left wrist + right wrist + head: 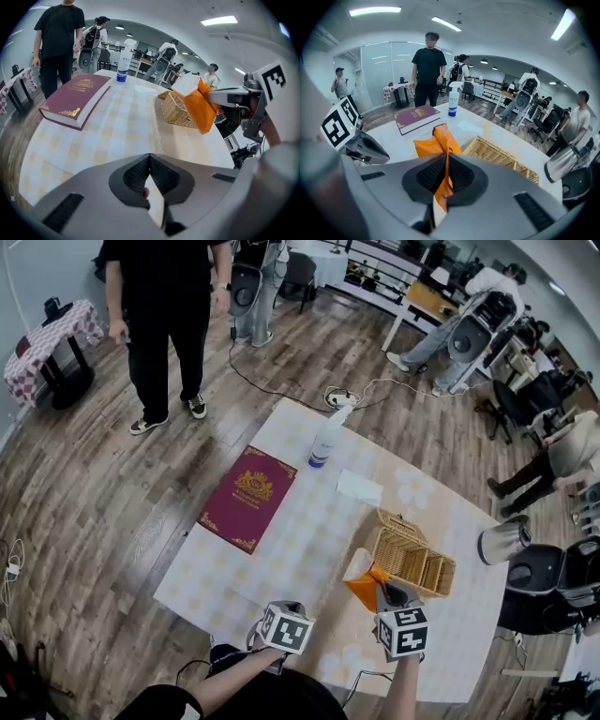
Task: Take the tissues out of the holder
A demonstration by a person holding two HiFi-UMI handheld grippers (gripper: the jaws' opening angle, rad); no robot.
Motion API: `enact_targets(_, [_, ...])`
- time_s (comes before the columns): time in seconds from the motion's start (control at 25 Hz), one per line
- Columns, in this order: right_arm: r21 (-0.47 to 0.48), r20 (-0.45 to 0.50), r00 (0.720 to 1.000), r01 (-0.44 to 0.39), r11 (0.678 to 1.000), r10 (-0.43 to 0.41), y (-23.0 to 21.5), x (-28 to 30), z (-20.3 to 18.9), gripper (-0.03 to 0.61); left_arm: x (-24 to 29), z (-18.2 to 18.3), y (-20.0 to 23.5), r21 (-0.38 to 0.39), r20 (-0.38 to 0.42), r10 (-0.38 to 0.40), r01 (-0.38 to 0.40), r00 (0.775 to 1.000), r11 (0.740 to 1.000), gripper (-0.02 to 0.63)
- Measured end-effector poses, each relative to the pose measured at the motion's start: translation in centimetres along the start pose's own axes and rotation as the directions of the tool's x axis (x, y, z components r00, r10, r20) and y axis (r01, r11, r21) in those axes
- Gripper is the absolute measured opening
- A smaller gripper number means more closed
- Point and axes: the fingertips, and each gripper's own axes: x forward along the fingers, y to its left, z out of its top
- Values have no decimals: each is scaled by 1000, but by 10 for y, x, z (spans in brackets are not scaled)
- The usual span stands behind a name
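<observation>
While right tongs [383, 592] grip the tissues [362, 583], the basket [399, 522] stands just beside.

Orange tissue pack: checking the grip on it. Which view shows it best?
The right gripper view: the orange tissue pack sits pinched between the jaws, close up. The left gripper view shows its side; the head view only a small bit.

i count two grippers, a left gripper [150, 174] and a right gripper [444, 174]. on one table [281, 563] i see one book [247, 499], one bottle [325, 439], one basket [411, 554], one tissue pack [364, 587], one white sheet [359, 487].
</observation>
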Motion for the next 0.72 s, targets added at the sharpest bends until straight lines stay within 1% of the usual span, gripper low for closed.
enact_targets(0.16, [60,-17,997,-77,995,78,53,4,-7,15,-18,-11,16,-8,4,-1,1,1000,1000,6])
enact_targets(0.36, [100,-34,987,-153,983,157,113,11,-7,15,-41,-24,40,-16,14,12,-12,1000,1000,6])
enact_targets(0.52, [118,-44,980,-187,975,194,157,13,0,14,-65,-36,61,-30,22,22,-21,1000,999,6])
enact_targets(0.72, [109,-60,972,-221,969,228,212,19,8,14,-90,-55,94,-56,31,38,-37,999,998,6])
